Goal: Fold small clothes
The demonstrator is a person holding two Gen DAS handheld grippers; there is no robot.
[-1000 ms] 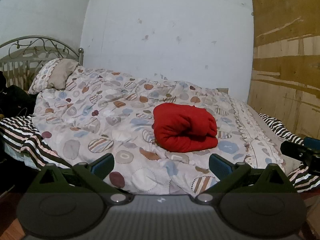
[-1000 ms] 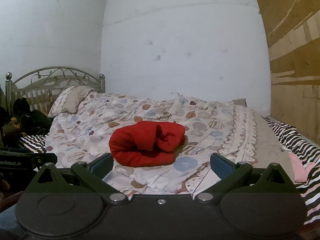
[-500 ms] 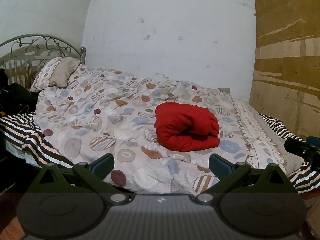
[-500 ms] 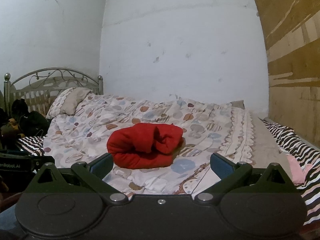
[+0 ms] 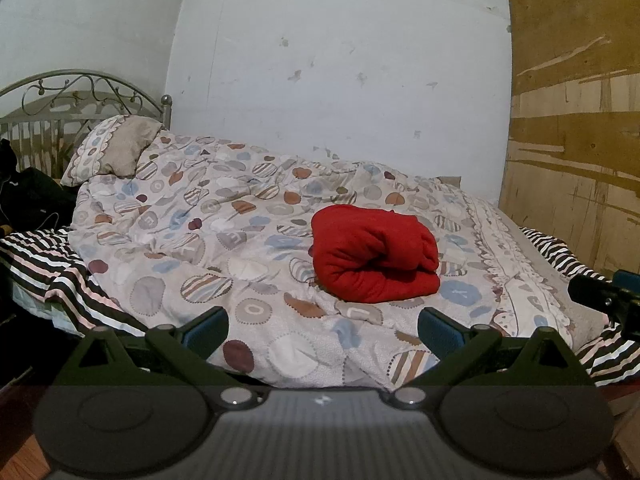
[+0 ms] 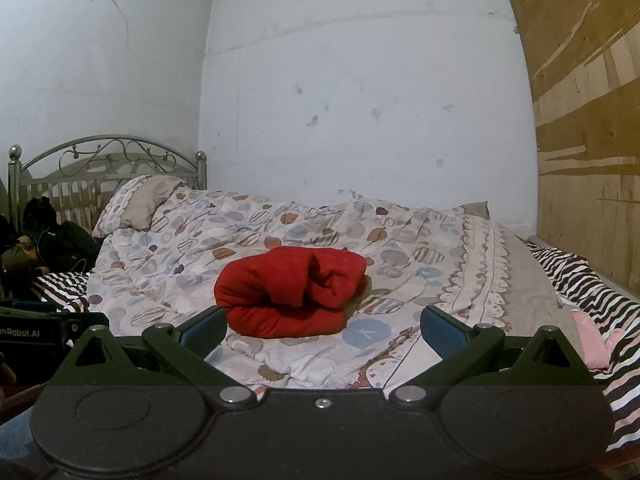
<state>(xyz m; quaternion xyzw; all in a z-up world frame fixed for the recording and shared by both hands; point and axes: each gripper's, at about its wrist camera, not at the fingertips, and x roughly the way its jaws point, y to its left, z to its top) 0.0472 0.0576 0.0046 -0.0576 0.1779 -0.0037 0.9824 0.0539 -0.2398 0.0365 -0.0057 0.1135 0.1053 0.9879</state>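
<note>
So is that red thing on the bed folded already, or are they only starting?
It looks done: the red garment lies as a thick folded bundle on the patterned duvet. Nothing is in hand; the left gripper and right gripper are open, short of it. A pink cloth perhaps remains.

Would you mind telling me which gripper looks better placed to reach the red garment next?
Probably the right gripper: in its view the red garment lies low, just beyond the open fingers. The left gripper, also open, sees it farther off and right of centre on the patterned duvet.
</note>
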